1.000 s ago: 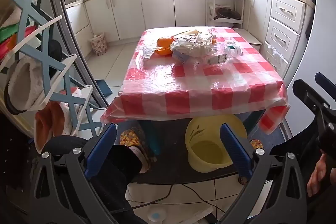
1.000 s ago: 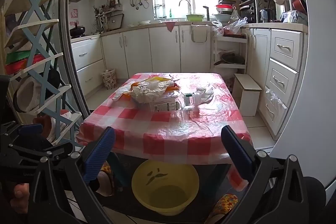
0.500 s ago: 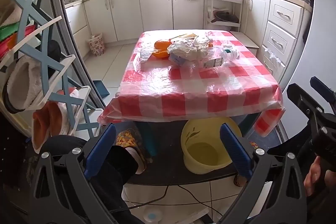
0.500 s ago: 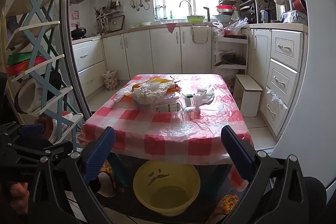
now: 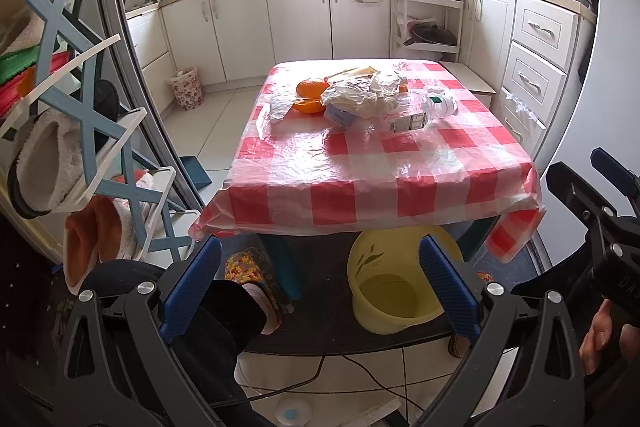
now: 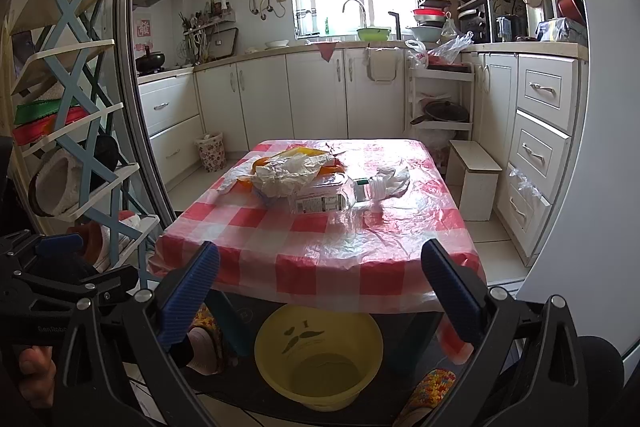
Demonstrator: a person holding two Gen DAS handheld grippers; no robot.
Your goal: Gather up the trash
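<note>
Trash, heaped at the far half of the table (image 5: 360, 163):
- Clear plastic bottle (image 6: 332, 197), lying on its side, label facing the camera, cap end toward the right.
- Crumpled whitish plastic bag (image 6: 290, 173), resting on top of the pile, touching the bottle.
- Orange peel (image 5: 310, 95), at the heap's left side, partly hidden.
- Crumpled white wrapper (image 6: 394, 179), just beside the bottle's cap end.

Yellow plastic bucket (image 6: 320, 359), upright on the floor under the table's near edge, open top.
</note>
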